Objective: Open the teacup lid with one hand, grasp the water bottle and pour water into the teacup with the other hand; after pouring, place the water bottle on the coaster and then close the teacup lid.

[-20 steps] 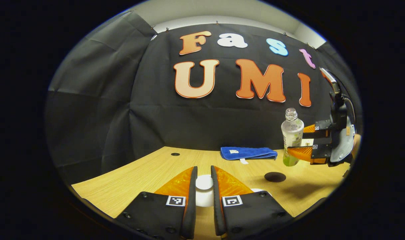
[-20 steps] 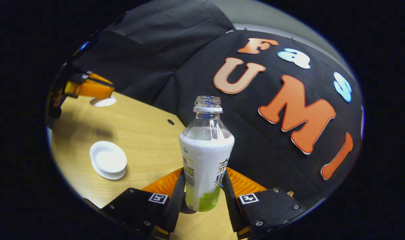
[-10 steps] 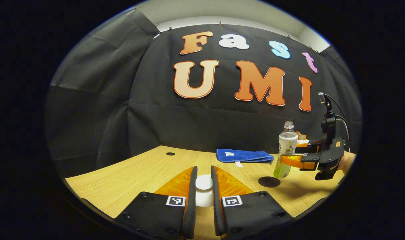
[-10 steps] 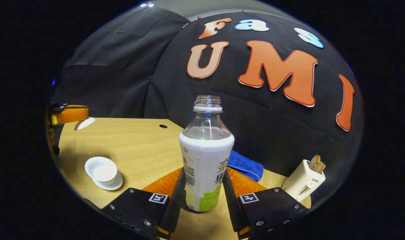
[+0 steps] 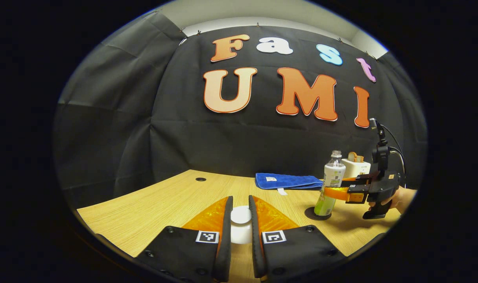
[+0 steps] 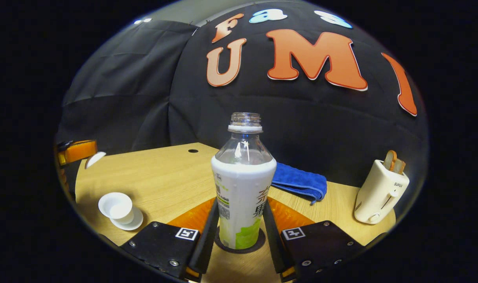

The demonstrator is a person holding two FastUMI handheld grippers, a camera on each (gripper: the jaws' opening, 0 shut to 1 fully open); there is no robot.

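Note:
An uncapped water bottle [image 6: 242,177] with a white and green label stands upright on the black coaster [image 6: 258,243]. My right gripper [image 6: 241,204] is shut on its lower body. The left gripper view has the same bottle [image 5: 333,177] on the coaster [image 5: 309,214] at the right, with the right gripper [image 5: 330,192] and a hand [image 5: 400,198] behind it. My left gripper [image 5: 240,198] is shut on the white teacup lid [image 5: 240,216], held above the table. The open white teacup [image 6: 115,205] sits on its saucer [image 6: 134,222] at the left; beyond it the left gripper [image 6: 77,151] carries the lid [image 6: 93,159].
A folded blue towel [image 6: 299,181] lies by the back wall behind the bottle. A white toaster [image 6: 380,192] with bread in it stands at the right. The wooden table [image 6: 164,177] has a small cable hole [image 6: 192,151] near the back.
The right gripper has swung level and lowered the bottle from the air down onto the black coaster. The left gripper has stayed put with the lid.

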